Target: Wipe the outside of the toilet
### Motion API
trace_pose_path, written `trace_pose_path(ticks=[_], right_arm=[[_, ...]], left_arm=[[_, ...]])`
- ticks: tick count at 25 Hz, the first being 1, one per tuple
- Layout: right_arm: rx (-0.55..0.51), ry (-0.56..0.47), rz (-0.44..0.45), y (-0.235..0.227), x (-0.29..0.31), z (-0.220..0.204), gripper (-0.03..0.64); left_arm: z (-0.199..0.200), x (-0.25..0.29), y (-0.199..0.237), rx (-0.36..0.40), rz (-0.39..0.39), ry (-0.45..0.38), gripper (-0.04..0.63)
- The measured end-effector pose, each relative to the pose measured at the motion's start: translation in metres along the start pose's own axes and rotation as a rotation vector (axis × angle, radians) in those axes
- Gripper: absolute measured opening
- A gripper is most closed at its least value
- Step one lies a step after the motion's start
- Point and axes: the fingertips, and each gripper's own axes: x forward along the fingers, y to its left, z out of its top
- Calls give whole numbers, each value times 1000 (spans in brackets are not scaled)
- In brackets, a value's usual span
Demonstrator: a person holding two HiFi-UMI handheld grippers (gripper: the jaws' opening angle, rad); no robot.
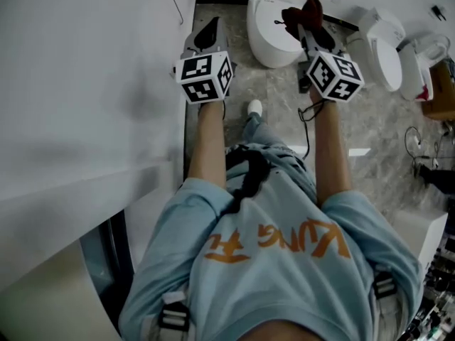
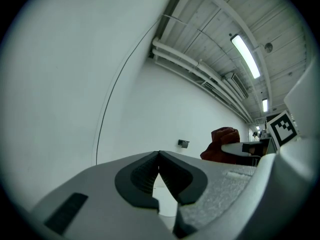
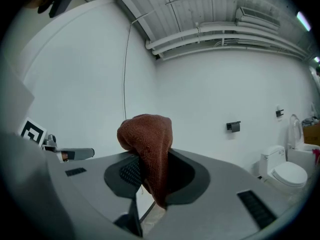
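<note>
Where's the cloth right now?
The cloth is clamped in the right gripper's jaws. In the head view it sits top centre, right of the left gripper and by the nearest toilet.

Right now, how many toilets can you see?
2. The near toilet sits ahead, near the cloth held by the right gripper; the far toilet stands rightward. Others may be hidden.

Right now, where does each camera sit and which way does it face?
Head view: on the person's head, facing steeply down at forearms, shirt, left gripper, right gripper and a toilet.
Left gripper view: rides that gripper, facing a white wall along shut, empty jaws.
Right gripper view: rides that gripper, facing the wall along jaws shut on a brown cloth.
Shared: all three show the cloth.
</note>
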Motion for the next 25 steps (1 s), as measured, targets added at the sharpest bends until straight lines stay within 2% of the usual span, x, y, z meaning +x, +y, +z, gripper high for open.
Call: trace_pose_path(ticks=[8, 12, 15, 22, 25], right_arm=[[43, 6, 46, -25, 76, -11, 97], [104, 20, 40, -58, 101, -6, 97], [153, 67, 32, -89, 143, -31, 97], [216, 242, 19, -183, 254, -103, 97], [215, 271, 26, -214, 289, -121, 97]], left_arm=[[-2, 58, 36, 20, 60, 25, -6], [2, 86, 29, 16, 87, 67, -6], [-27, 129, 35, 6, 98, 135, -6], [-112, 259, 60, -95, 157, 299, -6], [-142, 302, 60, -128, 159, 332, -6]])
